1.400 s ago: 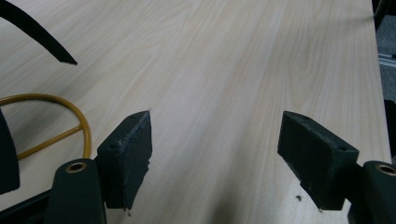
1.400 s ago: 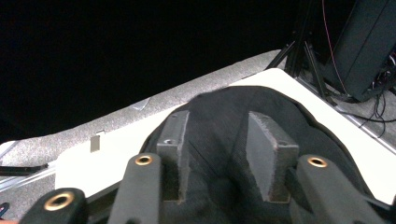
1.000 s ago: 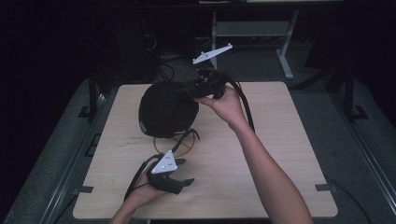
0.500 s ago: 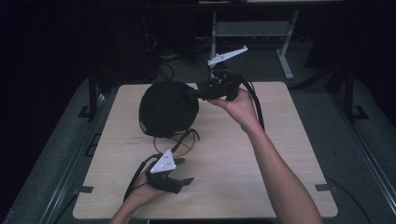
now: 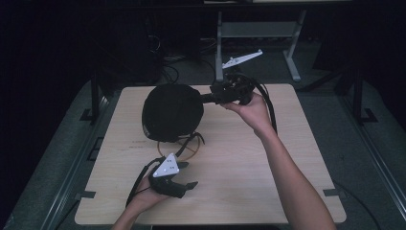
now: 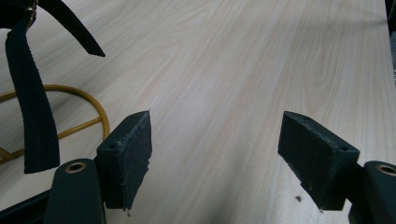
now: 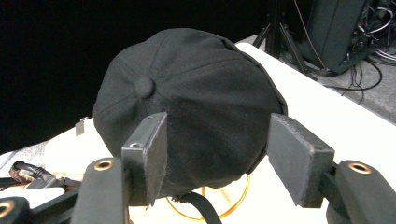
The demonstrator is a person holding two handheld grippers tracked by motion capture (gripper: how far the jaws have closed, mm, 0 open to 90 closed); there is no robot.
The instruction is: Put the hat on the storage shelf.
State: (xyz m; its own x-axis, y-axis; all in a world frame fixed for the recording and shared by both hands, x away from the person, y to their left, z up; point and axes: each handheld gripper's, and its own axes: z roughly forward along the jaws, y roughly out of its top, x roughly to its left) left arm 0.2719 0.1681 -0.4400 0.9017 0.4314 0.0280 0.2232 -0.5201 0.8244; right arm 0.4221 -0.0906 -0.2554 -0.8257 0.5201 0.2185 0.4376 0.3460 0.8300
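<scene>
- My right gripper [image 5: 207, 99] sits level at the right side of the black cap [image 5: 171, 113]. Its jaws have just been spreading, and in the right gripper view they straddle the cap's crown without pressing it, so I judge this a release rather than a grip.
- The cap rests dome-up near the far edge of the surface [image 5: 268, 191], left of centre. It sits on a yellow hoop stand [image 5: 187, 152], which I take to be why it keeps its round shape.
- My left gripper [image 5: 187, 186] waits low near the near-left corner, jaws spread and empty, just beside the dangling black straps [image 6: 29, 107], ready to steady the stand.
- The right half and near edge stand bare, giving open room to draw my right gripper back.
</scene>
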